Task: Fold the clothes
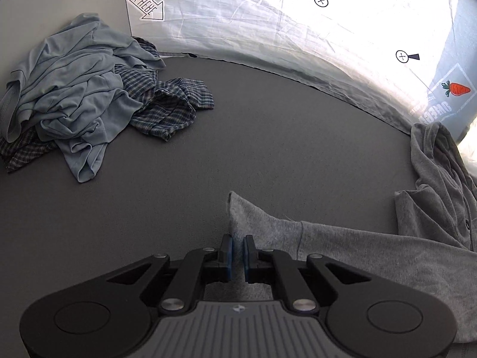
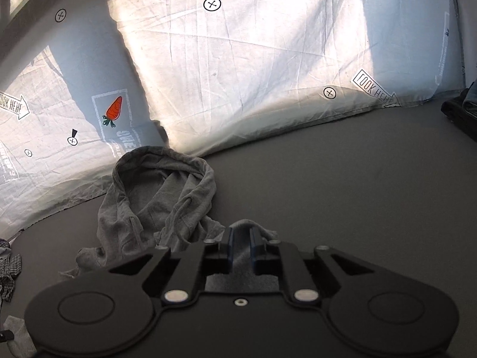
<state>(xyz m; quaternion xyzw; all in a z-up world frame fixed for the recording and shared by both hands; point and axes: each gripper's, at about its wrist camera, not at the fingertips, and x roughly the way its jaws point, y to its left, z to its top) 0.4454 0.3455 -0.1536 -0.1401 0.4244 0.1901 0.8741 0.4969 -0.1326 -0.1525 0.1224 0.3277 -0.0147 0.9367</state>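
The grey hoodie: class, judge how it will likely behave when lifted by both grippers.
Probably floppy: the grey hoodie lies crumpled, its hood slumped in soft folds. It will likely sag between the left gripper and right gripper, since each pinches only a small bit of cloth. Its thick knit suggests it is heavier than the light blue shirt.

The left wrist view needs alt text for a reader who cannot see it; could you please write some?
The left gripper is shut on the edge of a grey hoodie that trails off to the right across a dark grey surface. At far left lies a heap of a light blue shirt over a plaid garment, with a sunlit printed white sheet behind.
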